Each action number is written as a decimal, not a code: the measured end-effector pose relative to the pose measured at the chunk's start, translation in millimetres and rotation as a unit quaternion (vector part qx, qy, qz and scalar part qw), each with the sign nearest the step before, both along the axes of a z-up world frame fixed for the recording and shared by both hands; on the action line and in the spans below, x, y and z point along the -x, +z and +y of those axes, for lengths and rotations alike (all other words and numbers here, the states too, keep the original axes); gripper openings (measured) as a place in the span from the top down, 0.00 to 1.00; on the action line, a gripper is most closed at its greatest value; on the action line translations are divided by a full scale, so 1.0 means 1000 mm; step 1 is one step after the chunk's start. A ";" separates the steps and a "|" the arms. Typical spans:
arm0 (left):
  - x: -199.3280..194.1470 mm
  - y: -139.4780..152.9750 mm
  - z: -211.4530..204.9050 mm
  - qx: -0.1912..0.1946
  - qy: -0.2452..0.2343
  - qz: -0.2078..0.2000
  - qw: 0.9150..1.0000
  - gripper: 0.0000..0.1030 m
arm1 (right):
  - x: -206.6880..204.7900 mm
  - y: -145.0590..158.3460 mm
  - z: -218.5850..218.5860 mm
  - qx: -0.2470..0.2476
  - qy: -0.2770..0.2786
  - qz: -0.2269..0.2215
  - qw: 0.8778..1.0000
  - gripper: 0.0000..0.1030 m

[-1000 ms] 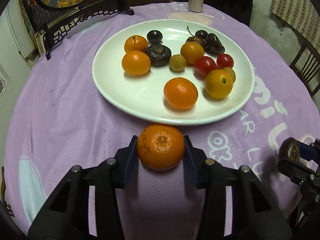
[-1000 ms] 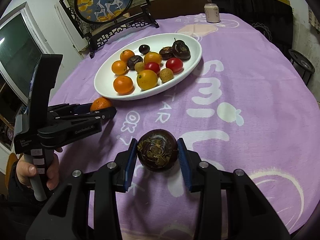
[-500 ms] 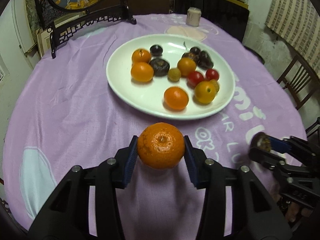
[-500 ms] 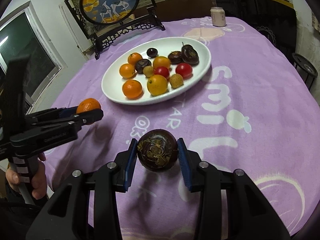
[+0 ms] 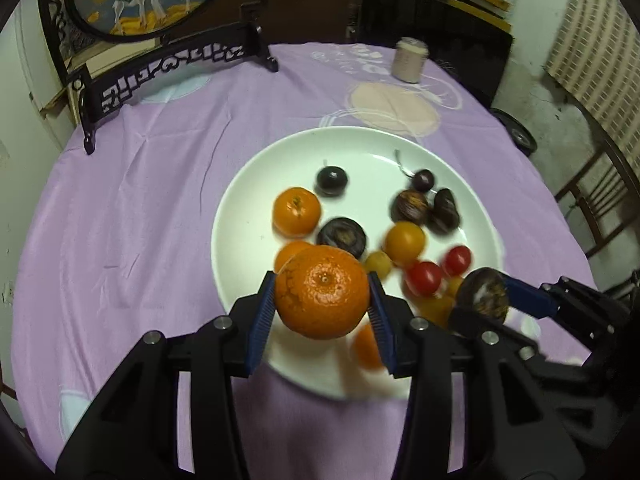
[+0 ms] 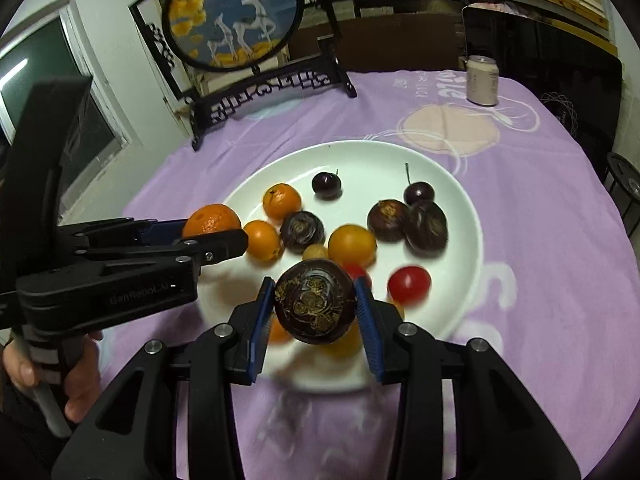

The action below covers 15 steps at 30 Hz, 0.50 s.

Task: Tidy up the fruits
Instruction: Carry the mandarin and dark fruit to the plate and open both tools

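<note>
My left gripper [image 5: 322,304] is shut on a mandarin [image 5: 322,292], held in the air over the near rim of the white plate [image 5: 248,196]. My right gripper [image 6: 315,308] is shut on a dark purple passion fruit [image 6: 315,302], also above the plate's [image 6: 460,208] near edge. The plate carries several mandarins, dark passion fruits, cherries, red tomatoes and yellow fruits. In the left wrist view the right gripper [image 5: 486,300] shows at the right with its dark fruit. The left gripper [image 6: 212,232] with its mandarin [image 6: 212,220] shows at the left of the right wrist view.
The plate sits on a round table under a purple cloth [image 5: 132,220]. A framed round picture on a black stand [image 6: 256,76] stands at the back left. A pale can [image 6: 482,80] is at the far edge. A wooden chair [image 5: 592,204] stands to the right. A hand [image 6: 76,376] holds the left gripper's handle.
Both grippers rose and moved forward from the cloth in front of the plate to above its near rim, each still carrying its fruit. The fruits on the plate have not moved.
</note>
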<state>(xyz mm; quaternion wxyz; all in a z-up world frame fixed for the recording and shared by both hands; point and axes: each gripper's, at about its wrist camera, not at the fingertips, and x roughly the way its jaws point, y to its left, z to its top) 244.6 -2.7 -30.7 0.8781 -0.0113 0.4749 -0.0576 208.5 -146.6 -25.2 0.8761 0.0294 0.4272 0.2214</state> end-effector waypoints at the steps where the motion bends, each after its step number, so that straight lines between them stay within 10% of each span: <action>1: -0.004 -0.002 0.002 0.004 0.003 0.003 1.000 0.56 | -0.005 -0.003 0.003 0.012 -0.005 -0.001 1.000 0.61; 7: -0.017 -0.010 0.005 0.018 0.005 0.013 1.000 0.56 | -0.017 -0.014 0.001 0.028 -0.017 0.001 0.999 0.60; 9: -0.018 -0.011 0.005 0.020 0.006 0.015 1.000 0.55 | -0.019 -0.013 0.001 0.031 -0.021 -0.001 0.999 0.37; 12: -0.008 -0.002 0.011 0.018 0.025 -0.009 0.999 0.05 | -0.008 -0.004 -0.003 0.058 -0.034 -0.024 0.997 0.24; 15: 0.015 0.010 0.019 0.013 0.043 -0.047 0.998 0.04 | 0.015 0.001 -0.012 0.079 -0.040 -0.030 0.996 0.06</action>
